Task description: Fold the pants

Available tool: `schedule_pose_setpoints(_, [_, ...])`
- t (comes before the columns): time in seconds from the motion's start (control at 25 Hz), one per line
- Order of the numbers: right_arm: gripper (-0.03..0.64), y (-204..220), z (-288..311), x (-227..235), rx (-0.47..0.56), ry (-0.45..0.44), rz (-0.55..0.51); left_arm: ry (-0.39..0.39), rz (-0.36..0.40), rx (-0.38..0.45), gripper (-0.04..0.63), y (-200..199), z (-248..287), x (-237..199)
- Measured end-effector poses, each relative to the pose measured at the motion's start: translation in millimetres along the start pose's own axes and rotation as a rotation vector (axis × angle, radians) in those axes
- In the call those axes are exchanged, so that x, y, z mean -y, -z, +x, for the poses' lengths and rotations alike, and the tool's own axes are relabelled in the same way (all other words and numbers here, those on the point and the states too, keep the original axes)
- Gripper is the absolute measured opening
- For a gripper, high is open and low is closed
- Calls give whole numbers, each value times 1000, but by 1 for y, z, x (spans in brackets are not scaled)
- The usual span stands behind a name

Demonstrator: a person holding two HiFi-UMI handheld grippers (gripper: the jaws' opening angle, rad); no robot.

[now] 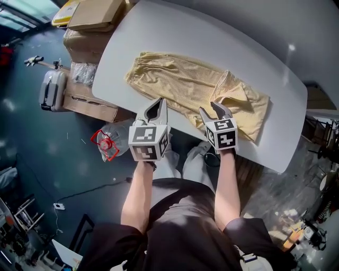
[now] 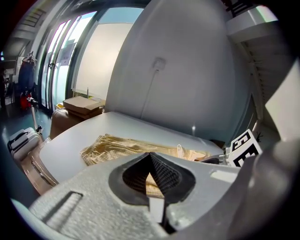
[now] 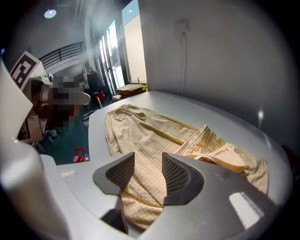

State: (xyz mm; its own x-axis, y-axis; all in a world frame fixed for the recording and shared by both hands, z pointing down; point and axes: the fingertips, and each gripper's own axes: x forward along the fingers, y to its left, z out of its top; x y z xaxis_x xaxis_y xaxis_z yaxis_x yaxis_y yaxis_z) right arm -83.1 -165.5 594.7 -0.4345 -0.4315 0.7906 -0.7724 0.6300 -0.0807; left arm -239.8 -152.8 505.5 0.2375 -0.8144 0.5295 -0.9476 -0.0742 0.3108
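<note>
Head view, near to far: two bare forearms [image 1: 139,196] come up from 6 o'clock, each behind a marker cube [image 1: 148,142]; left tool [image 1: 159,101] and right tool [image 1: 213,110] sit side by side at the near edge of the grey desk [image 1: 159,32], both tilted down and away; left tool [image 2: 150,154]: pad tips meet, only a small wedge of space behind them, yellow cloth visible through it; tips sit over the near hem of the pants [image 1: 185,84], cannot tell if any cloth is nipped; right tool [image 3: 148,157]: pads clearly apart, wide gap, pants [image 3: 145,126] fabric shows in the gap but neither pad presses on it, nothing held; pants lie spread on the desk, waistband toward 10 o'clock, leg ends toward 4 o'clock, one flap turned over just past the right tool, paler edge showing; left gripper view: pants [image 2: 117,145] stretch across the desk [image 2: 70,152] beyond the tips; floor at 8 o'clock: clear jug with red handle [image 1: 108,143]; at 9 o'clock a grey suitcase [image 1: 53,90]; at 11 o'clock cardboard boxes [image 1: 95,16].
</note>
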Motion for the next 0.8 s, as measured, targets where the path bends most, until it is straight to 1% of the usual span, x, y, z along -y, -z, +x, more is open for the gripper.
schedule_pose_setpoints(0.24, [187,6,-25,27,50,51,59,59,44,-23,3,1,11,33])
schedule_pose_setpoints(0.36, [186,8,-42,42,93,71,101,93,56,-13,3,-2,17,55])
schedule_pose_setpoints(0.56, [186,9,-85,74,224,109,187,173,94,-23,3,4,27,100])
schedule_pose_setpoints(0.8, [173,1,-152,117,405,205,211,280,153,-14,3,1,43,170])
